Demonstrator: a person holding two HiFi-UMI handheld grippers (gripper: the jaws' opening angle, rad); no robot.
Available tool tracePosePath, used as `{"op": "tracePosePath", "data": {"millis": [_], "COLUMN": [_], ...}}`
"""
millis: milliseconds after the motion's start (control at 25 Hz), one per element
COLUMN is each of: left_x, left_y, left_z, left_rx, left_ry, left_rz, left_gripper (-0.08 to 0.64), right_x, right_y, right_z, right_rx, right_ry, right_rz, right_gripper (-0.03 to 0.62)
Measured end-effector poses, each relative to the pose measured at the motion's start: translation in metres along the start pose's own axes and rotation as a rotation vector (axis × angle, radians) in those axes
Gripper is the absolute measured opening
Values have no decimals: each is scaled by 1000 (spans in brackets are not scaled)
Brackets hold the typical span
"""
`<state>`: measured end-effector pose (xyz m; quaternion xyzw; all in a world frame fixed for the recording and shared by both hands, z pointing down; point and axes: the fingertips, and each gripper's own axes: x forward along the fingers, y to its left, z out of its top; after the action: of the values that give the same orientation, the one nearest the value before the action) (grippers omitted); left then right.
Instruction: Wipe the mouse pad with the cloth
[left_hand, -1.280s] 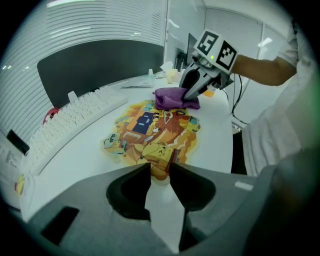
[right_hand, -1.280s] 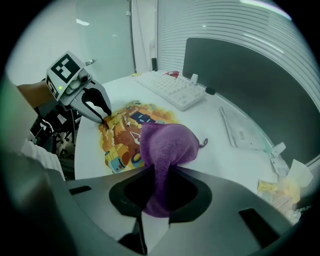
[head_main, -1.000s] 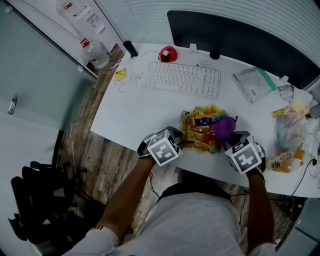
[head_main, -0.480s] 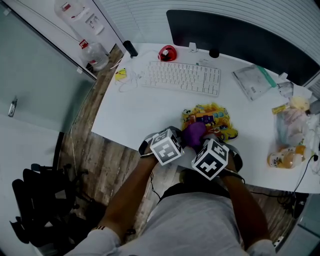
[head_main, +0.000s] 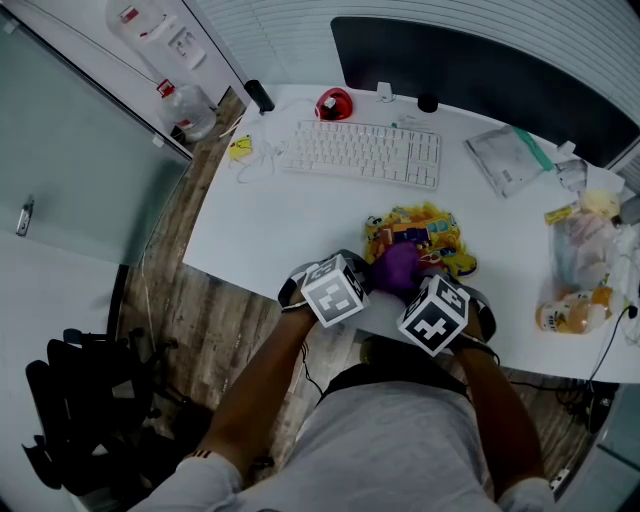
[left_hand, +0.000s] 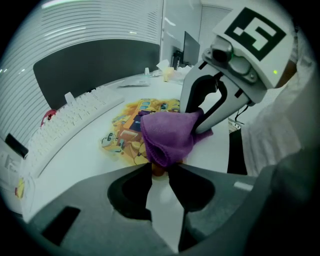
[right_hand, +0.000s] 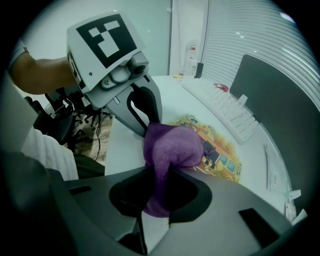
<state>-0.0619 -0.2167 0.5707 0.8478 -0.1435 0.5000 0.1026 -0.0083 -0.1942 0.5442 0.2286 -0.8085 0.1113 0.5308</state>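
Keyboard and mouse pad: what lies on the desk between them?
Nothing. In the head view the strip of white desk between the keyboard and the cartoon-printed mouse pad is bare.

an office. a white table (head_main: 260, 230) carries a white keyboard (head_main: 362, 155) near its far edge, and a dark panel (head_main: 480, 70) stands along that edge. off the table's far left corner, a water dispenser (head_main: 150, 25) and a spare water bottle (head_main: 190, 108) stand by a glass partition (head_main: 70, 170). a black office chair (head_main: 80, 410) sits on the wood-patterned floor (head_main: 215, 320), off the table's near left corner. the far wall (head_main: 280, 30) is white and slatted.
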Motion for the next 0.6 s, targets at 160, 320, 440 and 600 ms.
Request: {"op": "tracePosePath", "data": {"millis": [160,320,440,600], "left_x": [0,1,1,2], "left_y": [0,0,0,0], "left_z": [0,-1,-1,-2], "left_rx": [-1,0,-3,-12], "left_ry": [4,12,17,16], "left_rz": [-5,-10,-15,-12], "left_gripper": [118,118,118,118], "right_x": [-9,-15,-19,-25], "right_y": [-12,-28,-35,-47], "right_z": [-22,-44,-62,-80], "right_rx": [41,93,132,177], "right_ry": [12,18,29,30], "right_rz": [-15,-33,-38,-54], "right_gripper": [71,71,71,71]}}
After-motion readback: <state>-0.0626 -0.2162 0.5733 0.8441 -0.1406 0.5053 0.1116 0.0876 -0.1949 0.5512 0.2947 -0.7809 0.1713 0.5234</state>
